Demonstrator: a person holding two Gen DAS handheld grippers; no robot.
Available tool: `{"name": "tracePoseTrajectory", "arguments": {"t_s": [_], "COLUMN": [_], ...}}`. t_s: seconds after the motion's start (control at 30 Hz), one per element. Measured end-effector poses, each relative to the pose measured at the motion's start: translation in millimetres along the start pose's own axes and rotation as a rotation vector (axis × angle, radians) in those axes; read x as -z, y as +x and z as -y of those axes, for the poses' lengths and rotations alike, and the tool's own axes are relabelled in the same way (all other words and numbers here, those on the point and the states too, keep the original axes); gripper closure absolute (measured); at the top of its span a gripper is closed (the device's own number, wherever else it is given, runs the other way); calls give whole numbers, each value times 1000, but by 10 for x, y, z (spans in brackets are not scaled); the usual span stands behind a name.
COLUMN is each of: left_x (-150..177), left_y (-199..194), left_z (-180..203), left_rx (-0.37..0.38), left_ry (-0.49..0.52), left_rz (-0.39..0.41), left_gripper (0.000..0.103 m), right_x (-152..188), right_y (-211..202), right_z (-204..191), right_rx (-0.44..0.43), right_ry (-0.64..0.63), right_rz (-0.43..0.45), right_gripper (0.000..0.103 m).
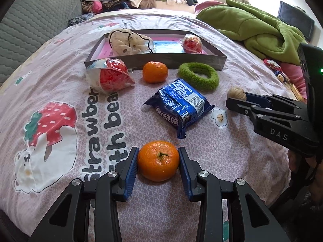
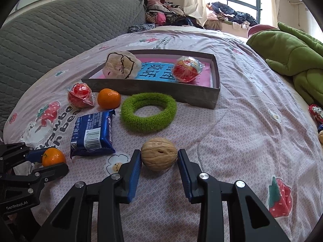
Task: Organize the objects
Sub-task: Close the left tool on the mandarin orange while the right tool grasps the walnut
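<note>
Left gripper clamped on the near tangerine, right gripper clamped on the walnut; both sit on the bed short of the tray. Risks: the hard, ridged, round walnut could squirt out from between the fingers; the soft, waxy tangerine could bruise or roll on the slack quilt.

Pink printed bedspread, grey quilted headboard, daylit curtained window, clothes pile.
</note>
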State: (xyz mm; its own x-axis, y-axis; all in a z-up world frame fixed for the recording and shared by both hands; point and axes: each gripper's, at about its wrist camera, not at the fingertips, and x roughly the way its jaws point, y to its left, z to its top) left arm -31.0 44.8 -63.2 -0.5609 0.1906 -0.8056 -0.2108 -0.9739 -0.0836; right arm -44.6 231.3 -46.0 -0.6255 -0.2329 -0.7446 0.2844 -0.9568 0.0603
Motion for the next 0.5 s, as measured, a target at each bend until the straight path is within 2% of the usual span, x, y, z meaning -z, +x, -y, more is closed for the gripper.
{"name": "tracePoseTrajectory", "arguments": {"t_s": [0.5], "left_x": [-33], "left_y": [-134], "left_z": [-84], "left_rx": [-54], "left_ry": [-18], "left_rz": [55], "left_gripper": [63], "right_x": [40], "right_y": [-170], "right_z": [-240], "right_rx": [-38], "right_ry": [-34], "right_rz": [28], "right_gripper": [66]}}
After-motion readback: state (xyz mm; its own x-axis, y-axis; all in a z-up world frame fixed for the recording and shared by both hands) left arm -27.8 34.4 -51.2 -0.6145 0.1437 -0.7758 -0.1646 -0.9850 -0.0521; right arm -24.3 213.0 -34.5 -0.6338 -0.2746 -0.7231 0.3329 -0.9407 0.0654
